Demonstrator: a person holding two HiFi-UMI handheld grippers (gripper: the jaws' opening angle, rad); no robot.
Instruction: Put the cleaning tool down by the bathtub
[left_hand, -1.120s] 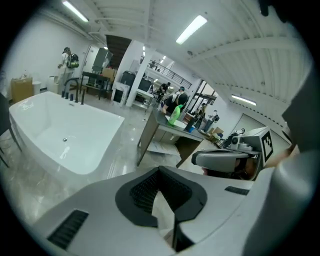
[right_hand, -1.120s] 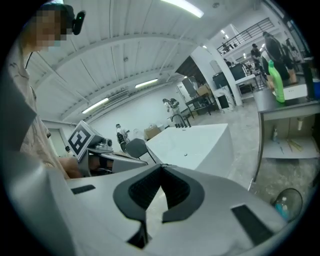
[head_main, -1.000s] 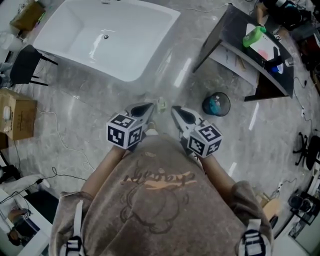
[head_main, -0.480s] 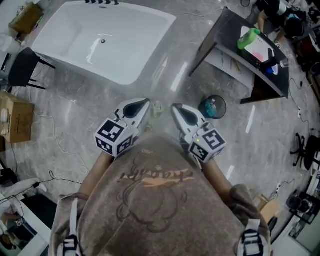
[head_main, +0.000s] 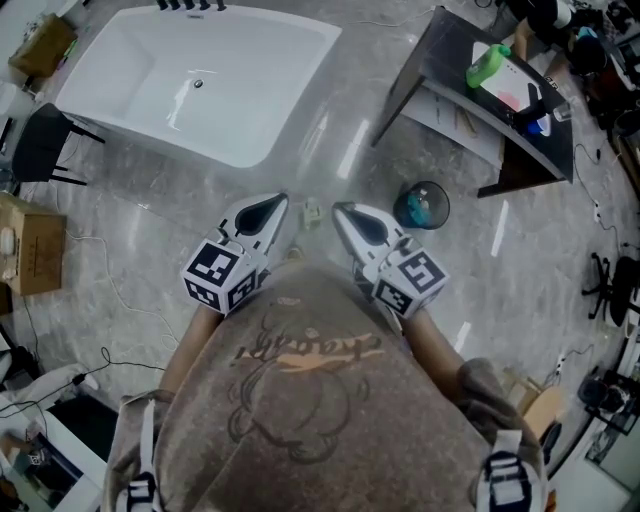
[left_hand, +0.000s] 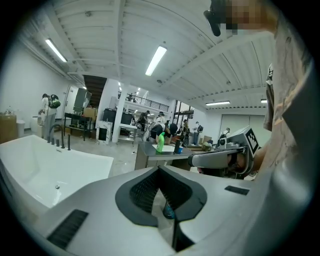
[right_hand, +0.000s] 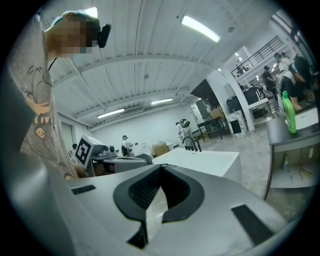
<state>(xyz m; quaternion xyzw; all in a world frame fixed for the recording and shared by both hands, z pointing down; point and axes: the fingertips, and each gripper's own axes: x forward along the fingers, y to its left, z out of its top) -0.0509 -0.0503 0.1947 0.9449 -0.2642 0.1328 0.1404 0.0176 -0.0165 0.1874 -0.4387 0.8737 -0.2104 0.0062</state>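
1. Two grippers sit nearest you, held close to your chest. The left gripper (head_main: 270, 208) has its jaws pressed together with nothing between them. The right gripper (head_main: 352, 220) is likewise clenched and empty.
2. Just beyond their tips, a small pale-green object lies on the grey floor (head_main: 130, 250), free of both grippers. I take it to be the cleaning tool (head_main: 311, 212).
3. It looks compact and light in colour. It is too small in view for me to tell its shape or type.
4. A round blue bin (head_main: 421, 206) stands to the right of it, apart from it.
5. Farther off to the left stands the white bathtub (head_main: 255, 150). The tool lies near its near right corner, not touching it.
6. Judgement: the set-down appears complete. All that is left for you is to confirm the spot is close enough to the tub.
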